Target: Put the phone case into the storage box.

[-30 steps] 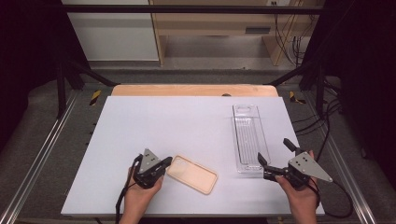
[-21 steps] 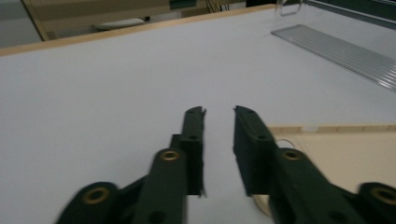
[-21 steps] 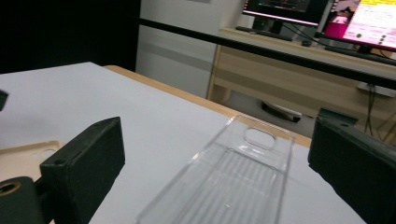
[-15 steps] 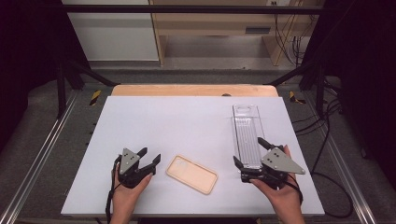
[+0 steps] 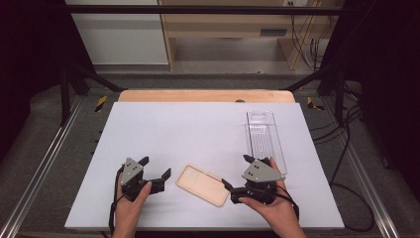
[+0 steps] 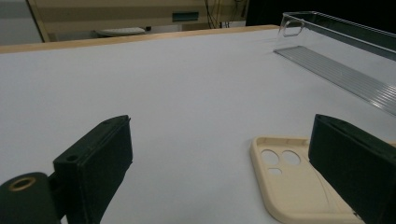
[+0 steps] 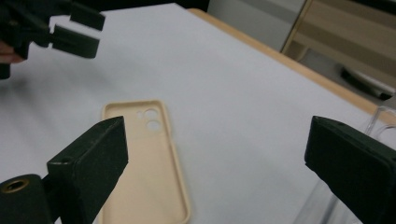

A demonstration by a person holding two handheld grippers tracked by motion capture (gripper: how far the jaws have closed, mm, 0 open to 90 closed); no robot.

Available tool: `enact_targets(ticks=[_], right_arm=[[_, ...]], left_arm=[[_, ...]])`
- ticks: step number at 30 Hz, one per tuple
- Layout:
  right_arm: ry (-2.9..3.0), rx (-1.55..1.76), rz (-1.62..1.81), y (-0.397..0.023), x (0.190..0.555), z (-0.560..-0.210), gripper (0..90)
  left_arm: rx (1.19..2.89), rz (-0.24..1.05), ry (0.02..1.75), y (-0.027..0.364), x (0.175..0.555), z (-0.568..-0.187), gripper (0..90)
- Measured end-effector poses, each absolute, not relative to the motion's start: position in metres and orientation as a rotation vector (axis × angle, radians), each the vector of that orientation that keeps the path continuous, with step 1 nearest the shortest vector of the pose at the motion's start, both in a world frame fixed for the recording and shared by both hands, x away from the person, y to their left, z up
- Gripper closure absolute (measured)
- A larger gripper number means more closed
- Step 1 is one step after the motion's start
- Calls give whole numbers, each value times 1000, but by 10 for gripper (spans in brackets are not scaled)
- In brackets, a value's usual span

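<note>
We saw a cream phone case (image 5: 203, 185) lying flat, inner side up, near the front edge of the white table (image 5: 198, 129), its camera cutouts toward the left gripper. The left gripper (image 5: 156, 170) sat just left of the case with its jaws spread wide and nothing between them. The right gripper (image 5: 236, 172) sat just right of the case, jaws likewise wide apart and empty. Behind the right gripper a long clear plastic tray (image 5: 266, 134) lay on the table.
</note>
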State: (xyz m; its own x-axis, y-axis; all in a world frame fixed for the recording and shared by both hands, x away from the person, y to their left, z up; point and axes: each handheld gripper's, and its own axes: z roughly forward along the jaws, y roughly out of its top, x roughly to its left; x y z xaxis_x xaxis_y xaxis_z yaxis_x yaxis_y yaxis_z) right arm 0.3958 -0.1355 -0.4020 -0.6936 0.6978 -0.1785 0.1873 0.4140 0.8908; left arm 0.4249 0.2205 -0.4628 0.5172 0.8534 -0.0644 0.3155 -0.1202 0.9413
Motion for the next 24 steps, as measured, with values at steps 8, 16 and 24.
enact_targets(ticks=[8,16,24], right_arm=[[2307,744,1182,-121,397,-420,67],[2434,741,1126,-109,399,-438,74],[2513,753,1073,-101,402,-453,75]], left_arm=[[1681,609,974,221,425,-463,47],[1693,591,977,220,426,-466,48],[1709,582,941,209,425,-465,19]])
